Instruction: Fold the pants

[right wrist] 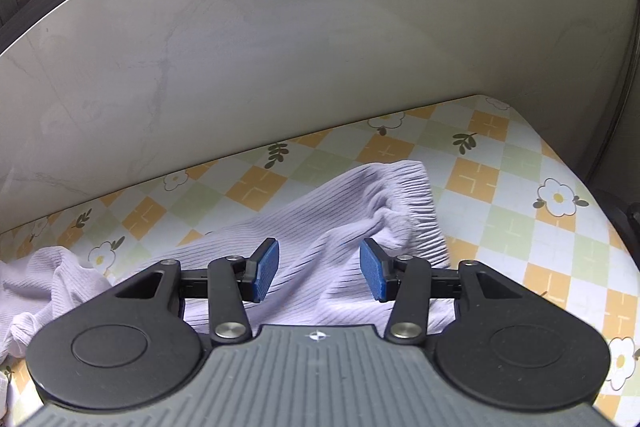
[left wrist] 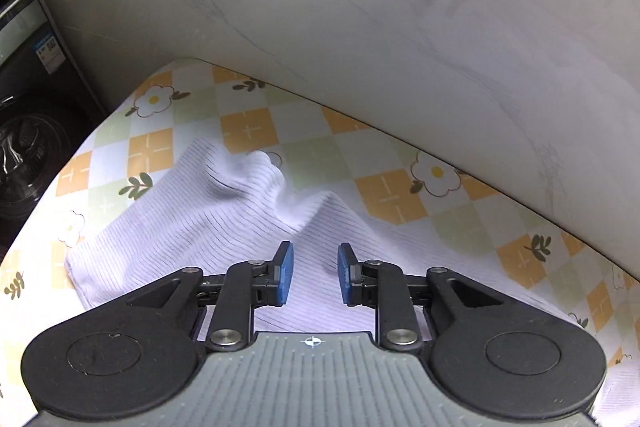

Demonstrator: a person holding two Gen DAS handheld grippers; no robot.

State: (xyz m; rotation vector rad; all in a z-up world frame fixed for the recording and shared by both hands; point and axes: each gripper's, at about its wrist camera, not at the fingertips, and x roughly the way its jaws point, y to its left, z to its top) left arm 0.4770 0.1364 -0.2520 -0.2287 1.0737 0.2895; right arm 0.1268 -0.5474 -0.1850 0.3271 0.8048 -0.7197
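Observation:
The pants [left wrist: 224,211] are pale lilac with thin dark stripes and lie rumpled on a checked tablecloth. In the left wrist view a leg end with raised wrinkles lies just ahead of my left gripper [left wrist: 315,273], which is open and empty above the fabric. In the right wrist view the ribbed waistband [right wrist: 416,203] lies ahead and to the right of my right gripper [right wrist: 319,269], which is open and empty over the cloth. More bunched fabric [right wrist: 44,283] lies at the far left.
The tablecloth [left wrist: 384,187] has orange, green and white checks with flowers. A pale marbled wall [right wrist: 280,59] rises right behind the table. A dark washing machine [left wrist: 28,155] stands left of the table. The table's right edge [right wrist: 592,195] drops off.

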